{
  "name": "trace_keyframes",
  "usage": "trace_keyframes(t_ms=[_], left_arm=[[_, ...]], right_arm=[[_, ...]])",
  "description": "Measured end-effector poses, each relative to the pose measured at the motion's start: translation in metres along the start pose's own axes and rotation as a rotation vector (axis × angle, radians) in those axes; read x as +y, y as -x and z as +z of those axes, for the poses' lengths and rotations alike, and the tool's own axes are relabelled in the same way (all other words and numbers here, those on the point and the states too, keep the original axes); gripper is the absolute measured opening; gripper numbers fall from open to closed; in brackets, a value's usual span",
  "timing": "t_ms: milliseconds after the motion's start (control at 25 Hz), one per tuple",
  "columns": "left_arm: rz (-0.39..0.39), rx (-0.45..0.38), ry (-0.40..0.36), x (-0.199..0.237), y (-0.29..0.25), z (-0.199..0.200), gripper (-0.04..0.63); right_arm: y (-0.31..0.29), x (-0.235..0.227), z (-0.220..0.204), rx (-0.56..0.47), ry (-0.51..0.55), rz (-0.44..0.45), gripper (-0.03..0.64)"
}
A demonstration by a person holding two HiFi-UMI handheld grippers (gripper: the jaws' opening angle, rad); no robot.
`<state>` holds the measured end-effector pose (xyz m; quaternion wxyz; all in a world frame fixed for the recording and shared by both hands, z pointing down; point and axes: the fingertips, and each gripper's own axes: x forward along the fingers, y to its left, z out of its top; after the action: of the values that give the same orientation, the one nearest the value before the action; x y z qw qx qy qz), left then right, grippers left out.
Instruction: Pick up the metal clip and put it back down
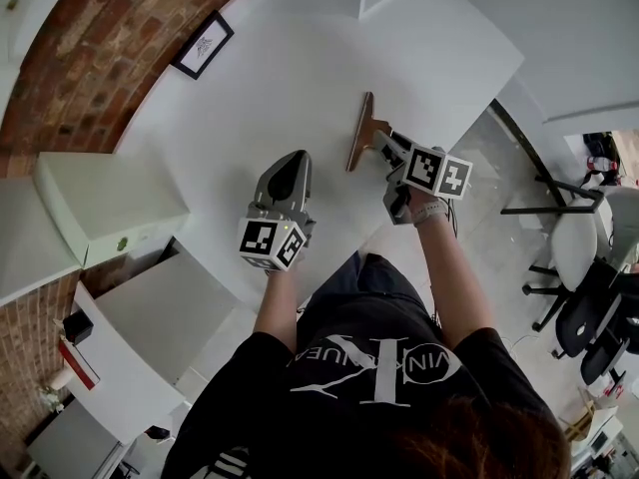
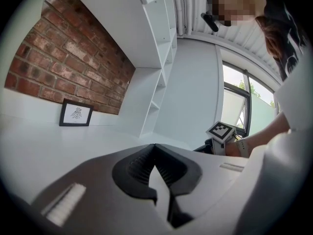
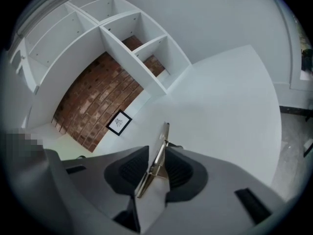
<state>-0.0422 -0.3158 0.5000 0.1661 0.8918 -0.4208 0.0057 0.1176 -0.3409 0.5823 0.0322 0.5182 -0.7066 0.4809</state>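
The metal clip (image 1: 362, 133) is a flat bronze-coloured piece, seen edge-on over the white table (image 1: 300, 68). My right gripper (image 1: 385, 142) is shut on its near end. In the right gripper view the clip (image 3: 159, 158) stands pinched between the two dark pads (image 3: 134, 170), and its tip sticks out past the right gripper (image 3: 164, 148). Whether it touches the table I cannot tell. My left gripper (image 1: 290, 160) hovers over the table to the left of the clip. The jaw tips of this left gripper (image 2: 155, 148) meet with nothing between them.
A small framed picture (image 1: 203, 44) leans against the brick wall (image 1: 90, 48) at the table's far left. A cream box (image 1: 110, 203) sits lower left. White shelving (image 3: 122, 38) rises behind the table. Office chairs (image 1: 589, 267) stand on the floor to the right, past the table edge.
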Motion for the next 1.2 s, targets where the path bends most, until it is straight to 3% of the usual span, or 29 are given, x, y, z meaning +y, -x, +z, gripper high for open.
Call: trace_keyframes(t_ms=[240,680,1200], left_arm=[[0.002,0.005,-0.002,0.001,0.001,-0.001,0.011],[0.01,0.005,0.006,0.005,0.007,0.001,0.01],[0.023,-0.019,-0.022,-0.011,0.017,0.015,0.01]], right_arm=[[-0.007,0.0,-0.002,0.016,-0.042,0.011,0.08],[-0.007,0.005,0.002,-0.057,-0.143,0.055,0.034],[0.014,0.016,0.01,-0.099,-0.104,0.098,0.029]])
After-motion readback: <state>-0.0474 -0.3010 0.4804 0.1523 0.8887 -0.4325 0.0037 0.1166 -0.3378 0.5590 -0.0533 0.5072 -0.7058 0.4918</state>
